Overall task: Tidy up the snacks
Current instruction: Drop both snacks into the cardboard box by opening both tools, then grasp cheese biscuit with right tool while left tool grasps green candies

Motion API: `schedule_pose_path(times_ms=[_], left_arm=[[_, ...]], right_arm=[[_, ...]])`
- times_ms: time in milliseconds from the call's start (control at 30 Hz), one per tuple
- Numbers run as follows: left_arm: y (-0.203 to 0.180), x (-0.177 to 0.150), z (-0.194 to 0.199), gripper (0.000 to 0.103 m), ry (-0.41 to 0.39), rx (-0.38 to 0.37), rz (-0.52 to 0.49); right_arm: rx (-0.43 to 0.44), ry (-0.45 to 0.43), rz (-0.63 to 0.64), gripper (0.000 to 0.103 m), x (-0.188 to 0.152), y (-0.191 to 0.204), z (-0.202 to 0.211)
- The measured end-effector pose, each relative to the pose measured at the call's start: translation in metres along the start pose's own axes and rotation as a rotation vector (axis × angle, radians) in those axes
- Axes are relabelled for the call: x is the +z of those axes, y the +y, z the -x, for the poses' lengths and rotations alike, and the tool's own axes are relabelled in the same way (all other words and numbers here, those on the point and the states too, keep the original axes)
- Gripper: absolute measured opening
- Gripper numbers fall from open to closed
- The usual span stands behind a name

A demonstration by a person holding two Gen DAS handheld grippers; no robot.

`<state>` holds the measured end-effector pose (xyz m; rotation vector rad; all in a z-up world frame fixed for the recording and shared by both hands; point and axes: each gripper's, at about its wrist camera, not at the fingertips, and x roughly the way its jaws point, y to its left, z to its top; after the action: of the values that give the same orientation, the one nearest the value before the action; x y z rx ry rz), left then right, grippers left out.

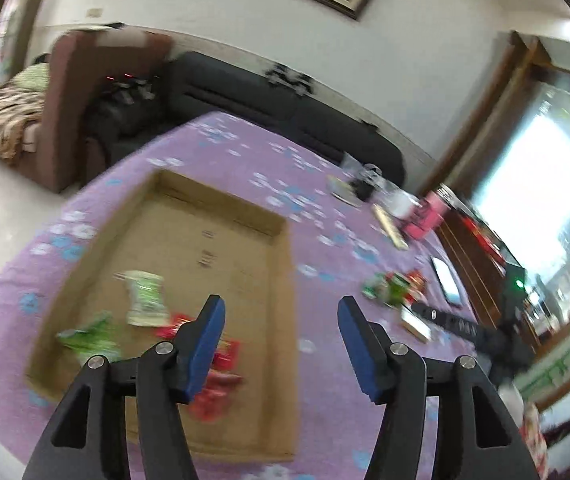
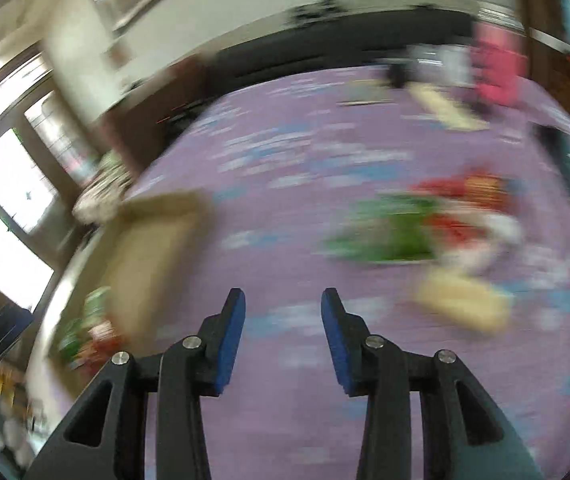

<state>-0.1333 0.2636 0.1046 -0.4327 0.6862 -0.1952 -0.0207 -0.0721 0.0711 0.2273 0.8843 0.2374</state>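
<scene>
A shallow cardboard box (image 1: 221, 216) lies on the purple flowered tablecloth (image 1: 317, 208). Inside it are green snack packets (image 1: 145, 298) and red snack packets (image 1: 221, 360). My left gripper (image 1: 281, 320) is open and empty, above the box's near right part. A loose pile of green and red snacks (image 1: 395, 286) lies on the cloth to the right. In the blurred right wrist view, my right gripper (image 2: 283, 308) is open and empty above the cloth, with the snack pile (image 2: 417, 224) ahead to the right and the box (image 2: 153, 248) to the left.
A phone (image 1: 447, 280), a black remote (image 1: 453, 322), a pink container (image 1: 429, 216) and cups stand at the table's right side. A dark sofa (image 1: 285, 112) and a brown armchair (image 1: 65, 92) are beyond the table. A pale packet (image 2: 461, 304) lies near the pile.
</scene>
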Motion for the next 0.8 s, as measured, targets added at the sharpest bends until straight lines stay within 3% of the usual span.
schedule_pose_path(times_ms=[67, 200, 367, 533, 600, 667, 800], left_arm=[[-0.012, -0.003, -0.012, 0.062, 0.032, -0.018, -0.018], [-0.037, -0.012, -0.038, 0.062, 0.098, -0.034, -0.053], [-0.063, -0.017, -0.059, 0.062, 0.152, -0.027, -0.103], [-0.084, -0.014, -0.083, 0.062, 0.192, -0.027, -0.150], [-0.096, -0.013, -0.096, 0.062, 0.208, -0.029, -0.176], [-0.107, -0.012, -0.112, 0.062, 0.228, -0.042, -0.197], [-0.132, -0.014, -0.150, 0.062, 0.277, -0.066, -0.242]], right_arm=[[-0.058, 0.002, -0.048, 0.041, 0.009, -0.044, -0.001], [-0.050, 0.033, -0.044, 0.046, 0.013, -0.083, -0.015], [-0.003, 0.090, 0.060, 0.051, 0.008, -0.073, -0.040], [-0.001, 0.091, 0.185, 0.055, -0.004, -0.048, -0.042], [-0.059, 0.082, 0.246, 0.052, -0.011, -0.037, -0.042], [-0.065, 0.073, 0.251, 0.033, -0.015, -0.037, -0.040], [-0.020, 0.044, 0.180, 0.032, -0.018, -0.050, -0.034]])
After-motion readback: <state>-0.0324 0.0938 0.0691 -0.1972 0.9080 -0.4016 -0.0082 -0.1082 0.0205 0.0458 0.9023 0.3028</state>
